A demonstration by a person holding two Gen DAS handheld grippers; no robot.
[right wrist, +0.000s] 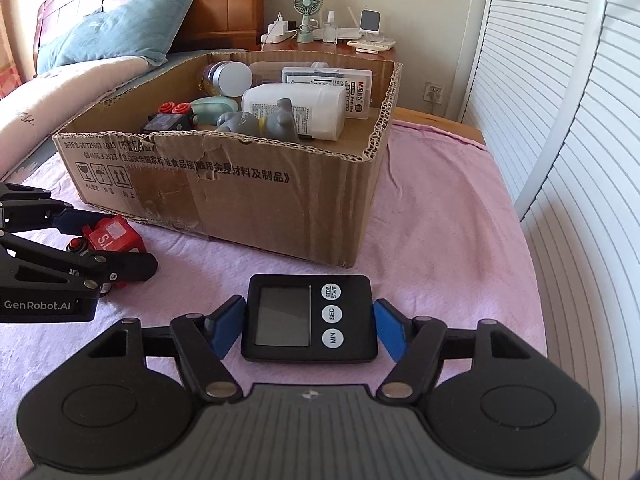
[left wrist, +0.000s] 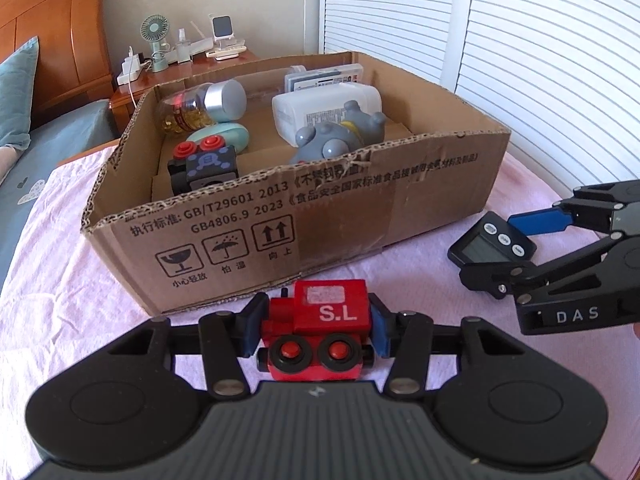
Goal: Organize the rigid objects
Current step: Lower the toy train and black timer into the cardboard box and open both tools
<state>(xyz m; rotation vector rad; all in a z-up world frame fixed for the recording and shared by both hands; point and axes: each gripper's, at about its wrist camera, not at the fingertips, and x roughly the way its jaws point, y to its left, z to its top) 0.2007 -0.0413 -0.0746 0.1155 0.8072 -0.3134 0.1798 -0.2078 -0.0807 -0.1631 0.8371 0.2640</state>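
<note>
A red toy train point(left wrist: 320, 332) marked "S.L" lies on the pink blanket point(left wrist: 60, 300), just in front of the cardboard box point(left wrist: 340, 216). My left gripper point(left wrist: 316, 320) is shut on it, with a blue pad on each side. To the right, my right gripper point(right wrist: 310, 326) is shut on a black digital timer point(right wrist: 284, 316) that rests on the blanket. From the left wrist view, the right gripper point(left wrist: 505, 249) and the timer point(left wrist: 486, 246) show at the right edge. From the right wrist view, the left gripper point(right wrist: 108, 242) and the train point(right wrist: 116, 234) show at the left.
The open box point(right wrist: 256, 204) holds a grey toy animal point(left wrist: 340, 136), a white bottle point(left wrist: 320, 110), a black toy car point(left wrist: 204, 164), a capsule bottle point(left wrist: 188, 114) and flat packs. Louvred doors point(right wrist: 580, 160) stand to the right. A nightstand point(right wrist: 332, 46) and a pillow point(right wrist: 120, 32) lie behind.
</note>
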